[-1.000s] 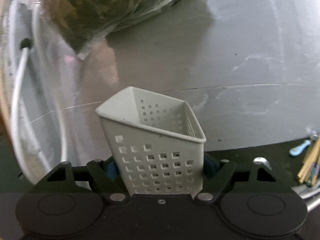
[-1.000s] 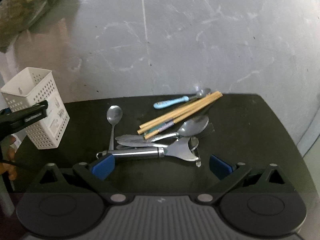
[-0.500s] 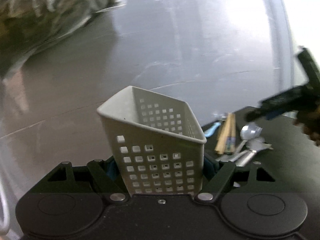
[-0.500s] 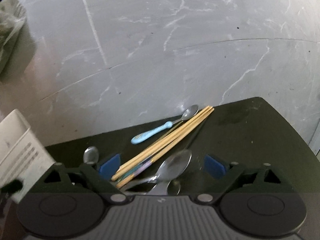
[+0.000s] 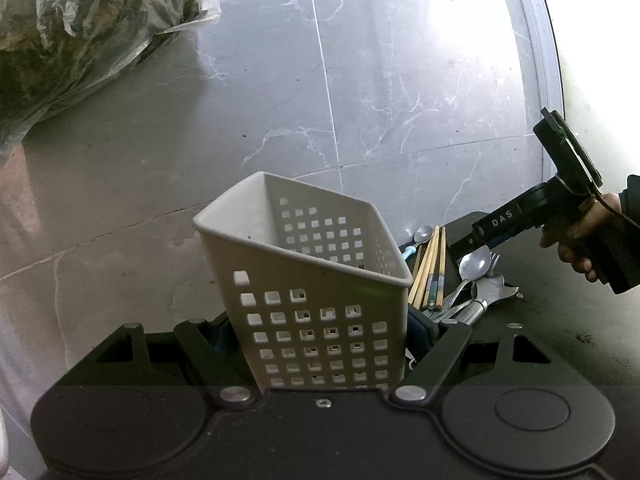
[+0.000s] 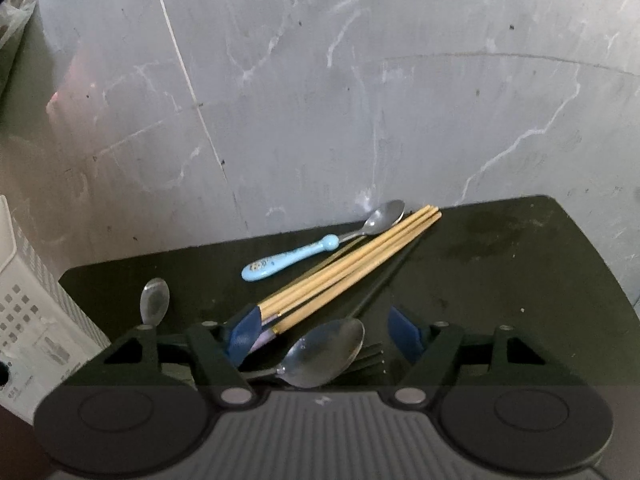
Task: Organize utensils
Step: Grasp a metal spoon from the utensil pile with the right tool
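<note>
My left gripper (image 5: pixel 320 340) is shut on a white perforated utensil holder (image 5: pixel 312 280), tilted; its edge shows at the left of the right wrist view (image 6: pixel 28 320). A pile of utensils lies on a black table (image 6: pixel 500 272): wooden chopsticks (image 6: pixel 352 268), a blue-handled spoon (image 6: pixel 292 258), a large steel spoon (image 6: pixel 324 354), a fork (image 6: pixel 370 356) and a small spoon (image 6: pixel 154 300). My right gripper (image 6: pixel 322 338) is open, its fingers either side of the large spoon and chopstick ends. It shows in the left wrist view (image 5: pixel 476 240) above the pile (image 5: pixel 448 280).
A grey marble floor (image 5: pixel 360 100) lies beyond the table. A plastic bag of greenish material (image 5: pixel 80 28) sits on the floor at the upper left. A person's hand (image 5: pixel 584 236) holds the right gripper's handle.
The left gripper has swung right with the holder, bringing the utensil pile into its view. The right gripper has moved forward and down over the pile, so the large spoon lies between its fingers.
</note>
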The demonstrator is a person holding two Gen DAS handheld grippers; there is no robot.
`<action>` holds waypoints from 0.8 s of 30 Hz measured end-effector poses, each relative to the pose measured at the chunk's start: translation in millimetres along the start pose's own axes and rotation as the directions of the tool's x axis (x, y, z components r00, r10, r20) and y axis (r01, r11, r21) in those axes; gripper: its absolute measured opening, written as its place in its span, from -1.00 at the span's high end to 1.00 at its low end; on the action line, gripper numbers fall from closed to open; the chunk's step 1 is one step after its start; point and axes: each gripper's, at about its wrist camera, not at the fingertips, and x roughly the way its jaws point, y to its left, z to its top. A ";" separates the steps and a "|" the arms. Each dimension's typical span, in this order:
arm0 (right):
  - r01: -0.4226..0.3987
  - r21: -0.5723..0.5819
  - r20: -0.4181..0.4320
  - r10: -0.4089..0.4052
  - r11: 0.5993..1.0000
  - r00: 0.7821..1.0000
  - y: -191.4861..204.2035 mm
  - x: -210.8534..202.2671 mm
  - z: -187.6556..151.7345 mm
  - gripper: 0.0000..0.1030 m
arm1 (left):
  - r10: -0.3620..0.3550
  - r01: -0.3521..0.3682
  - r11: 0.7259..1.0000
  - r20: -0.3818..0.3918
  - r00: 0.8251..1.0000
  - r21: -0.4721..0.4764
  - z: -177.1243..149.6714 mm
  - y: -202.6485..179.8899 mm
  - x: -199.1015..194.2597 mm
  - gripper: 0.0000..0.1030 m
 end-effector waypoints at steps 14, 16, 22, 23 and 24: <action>-0.145 0.103 -0.048 0.151 0.984 0.987 -7.0 1.4 -6.2 0.18 | 0.002 -0.002 1.000 0.001 1.000 -0.004 -0.5 -0.5 2.7 -0.56; -0.166 0.130 -0.042 0.173 0.978 0.984 -8.0 0.9 -11.7 0.12 | 0.002 -0.002 1.000 0.001 1.000 -0.004 -0.3 -0.8 3.0 -0.56; -0.155 0.166 -0.020 0.160 0.974 0.987 -5.1 2.0 -28.6 0.80 | -0.004 0.004 1.000 0.005 1.000 0.000 -0.4 0.7 4.3 -0.55; -0.160 0.169 -0.003 0.163 0.973 0.987 -3.7 -0.5 -29.4 0.82 | -0.006 0.006 1.000 0.006 1.000 0.000 -0.5 1.1 4.6 -0.55; -0.159 0.161 0.010 0.159 0.974 0.987 -1.5 -4.1 -29.4 0.85 | -0.007 0.007 1.000 0.008 1.000 -0.001 -0.9 1.4 4.8 -0.55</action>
